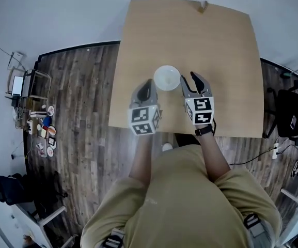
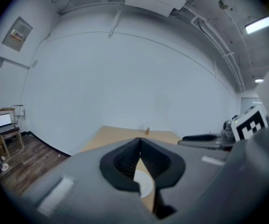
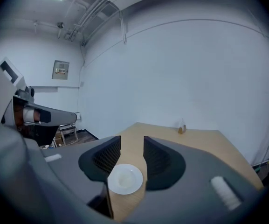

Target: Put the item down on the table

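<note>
White dish (image 1: pixel 167 78) set on the table (image 1: pixel 231 61), released.
Head view: one dish is seen toward the near edge, flanked untouched by two grippers, so the placing is judged done. Left gripper (image 1: pixel 149 82) view: jaws are pressed together, empty. Right gripper (image 1: pixel 191 79) view: jaws are parted, nothing between.

- Small brown object (image 1: pixel 204 5) far ahead of me.
- Laptop (image 1: pixel 17 85) off to my left.
- Black chair (image 1: pixel 293 119) on my right.
- Black bag (image 1: pixel 9 189) on the wood floor (image 1: pixel 87 138).
</note>
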Action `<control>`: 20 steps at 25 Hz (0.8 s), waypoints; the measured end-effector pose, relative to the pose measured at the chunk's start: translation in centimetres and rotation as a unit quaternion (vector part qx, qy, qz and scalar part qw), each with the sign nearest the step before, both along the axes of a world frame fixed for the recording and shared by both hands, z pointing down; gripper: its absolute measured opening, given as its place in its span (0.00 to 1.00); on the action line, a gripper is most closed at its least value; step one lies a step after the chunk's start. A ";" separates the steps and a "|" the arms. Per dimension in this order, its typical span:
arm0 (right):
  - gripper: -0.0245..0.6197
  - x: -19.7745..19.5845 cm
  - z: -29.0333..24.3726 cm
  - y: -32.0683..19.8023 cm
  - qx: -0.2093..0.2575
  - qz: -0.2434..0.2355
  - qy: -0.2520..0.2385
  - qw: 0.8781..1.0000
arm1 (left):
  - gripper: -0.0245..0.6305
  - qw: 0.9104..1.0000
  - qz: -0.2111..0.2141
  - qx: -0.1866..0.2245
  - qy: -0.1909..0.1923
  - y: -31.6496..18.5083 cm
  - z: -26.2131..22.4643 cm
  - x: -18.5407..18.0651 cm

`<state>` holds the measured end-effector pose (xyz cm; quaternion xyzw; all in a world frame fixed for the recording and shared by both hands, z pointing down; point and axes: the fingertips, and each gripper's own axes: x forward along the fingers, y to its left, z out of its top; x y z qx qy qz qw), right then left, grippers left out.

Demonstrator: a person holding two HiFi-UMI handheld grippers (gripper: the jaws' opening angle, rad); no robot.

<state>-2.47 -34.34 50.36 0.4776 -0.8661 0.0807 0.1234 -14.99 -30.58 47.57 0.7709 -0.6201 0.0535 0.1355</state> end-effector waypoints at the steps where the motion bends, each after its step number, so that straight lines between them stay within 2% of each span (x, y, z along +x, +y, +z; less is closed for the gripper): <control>1: 0.28 0.3 -0.9 0.6 0.008 0.002 -0.003 1.000 | 0.04 1.000 0.004 0.008 -0.002 0.4 -0.8 0.4; 9: 0.16 1.4 -7.0 5.9 0.058 0.000 -0.038 0.998 | 0.04 0.998 0.031 0.049 -0.012 4.6 -4.6 2.6; 12: 0.05 2.3 -9.2 7.5 0.079 0.011 -0.034 0.996 | 0.04 0.997 0.037 0.060 -0.010 6.0 -6.0 3.2; 20: 0.05 3.1 -13.9 11.0 0.119 0.021 -0.068 0.990 | 0.04 0.994 0.044 0.095 -0.014 8.9 -9.2 3.6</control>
